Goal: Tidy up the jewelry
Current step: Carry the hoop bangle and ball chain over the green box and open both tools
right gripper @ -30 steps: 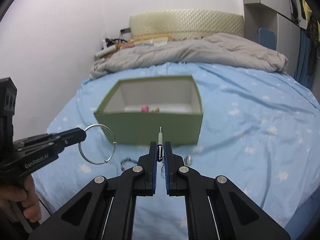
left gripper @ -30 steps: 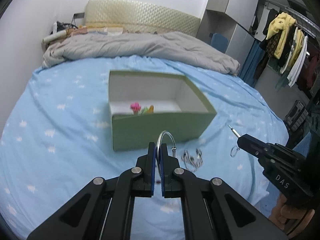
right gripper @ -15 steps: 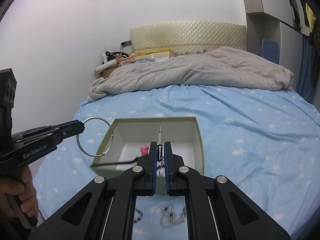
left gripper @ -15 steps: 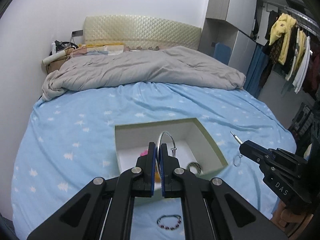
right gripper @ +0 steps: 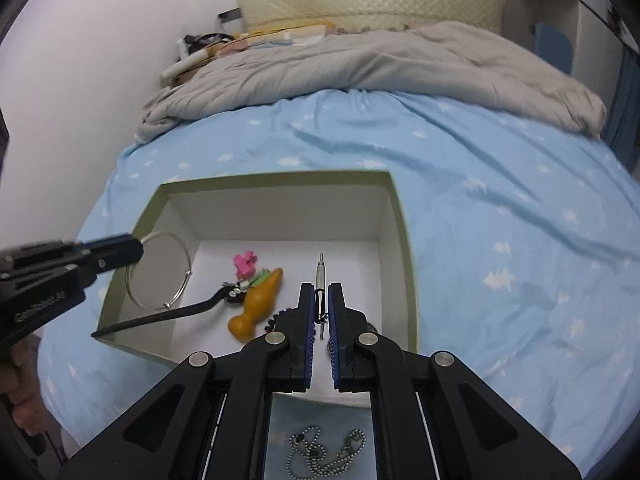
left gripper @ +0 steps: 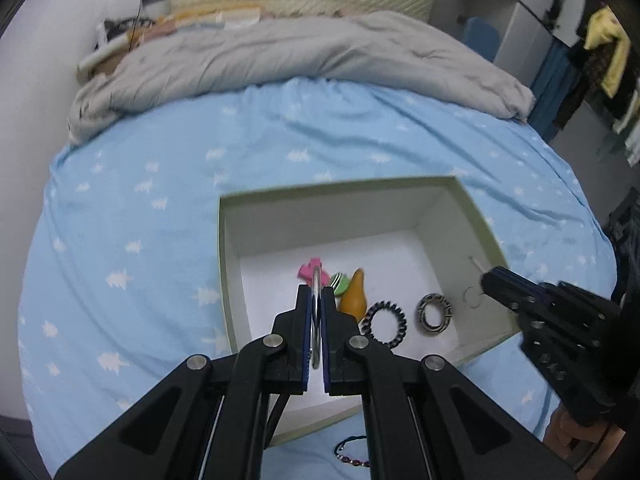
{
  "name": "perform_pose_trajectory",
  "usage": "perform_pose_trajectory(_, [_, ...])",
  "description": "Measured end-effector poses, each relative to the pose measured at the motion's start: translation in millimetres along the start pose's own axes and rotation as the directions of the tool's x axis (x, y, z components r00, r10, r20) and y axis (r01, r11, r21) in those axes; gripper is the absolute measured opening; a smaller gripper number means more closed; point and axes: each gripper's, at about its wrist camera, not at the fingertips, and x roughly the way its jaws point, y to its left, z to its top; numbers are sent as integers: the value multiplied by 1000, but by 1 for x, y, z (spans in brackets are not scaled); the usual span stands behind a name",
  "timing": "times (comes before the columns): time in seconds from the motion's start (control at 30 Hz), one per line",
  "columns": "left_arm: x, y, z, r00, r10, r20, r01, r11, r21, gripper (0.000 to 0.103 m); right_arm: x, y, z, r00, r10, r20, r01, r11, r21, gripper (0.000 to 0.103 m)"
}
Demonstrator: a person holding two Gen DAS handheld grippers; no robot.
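A green box [left gripper: 340, 188] with a white inside lies open on the blue bed sheet. My left gripper [left gripper: 316, 294] is shut on a thin silver bangle [right gripper: 160, 270], held over the box's left part. My right gripper [right gripper: 320, 292] is shut on a small silver rod charm [right gripper: 320, 270] with a wire ring [left gripper: 472, 298], over the box's right part. On the box floor lie a pink piece [left gripper: 310, 270], an orange gourd-shaped piece [right gripper: 260, 304], a black spiral band [left gripper: 386, 324] and a striped ring [left gripper: 434, 314].
A beaded bracelet [left gripper: 352, 454] and a ball-chain necklace [right gripper: 324, 456] lie on the sheet in front of the box. A grey duvet [left gripper: 300, 48] is bunched at the bed's far end. A wardrobe and hanging clothes [left gripper: 608, 52] stand to the right.
Both grippers moved forward from in front of the box to above its open inside, tilting down. Each keeps its piece. The bangle now shows edge-on in the left wrist view.
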Motion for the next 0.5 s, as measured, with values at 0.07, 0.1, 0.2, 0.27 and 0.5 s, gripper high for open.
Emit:
perform_pose_trajectory(0.07, [3, 2, -2, 1000, 10, -4, -10, 1000, -5, 2, 0, -3, -5, 1000, 11, -4, -11, 1000, 5, 5])
perform_pose_trajectory(0.1, [3, 3, -2, 1000, 6, -4, -6, 1000, -9, 2, -1, -2, -7, 1000, 10, -3, -10, 1000, -4, 5])
perform_pose_trajectory(0.2, [-5, -1, 1, 1000, 3, 13, -3, 1000, 4, 3, -6, 0, -1, 1000, 20, 4, -20, 1000, -7, 5])
perform_pose_trajectory(0.27, [-15, -3, 3, 1000, 2, 26, -2, 1000, 9, 5, -13, 3, 1, 999, 28, 21, -27, 999, -17, 10])
perform_pose_trajectory(0.5, [-55, -6, 1, 995, -7, 101, 5, 1000, 14, 55, -52, 4, -3, 991, 64, 119, -62, 998, -14, 27])
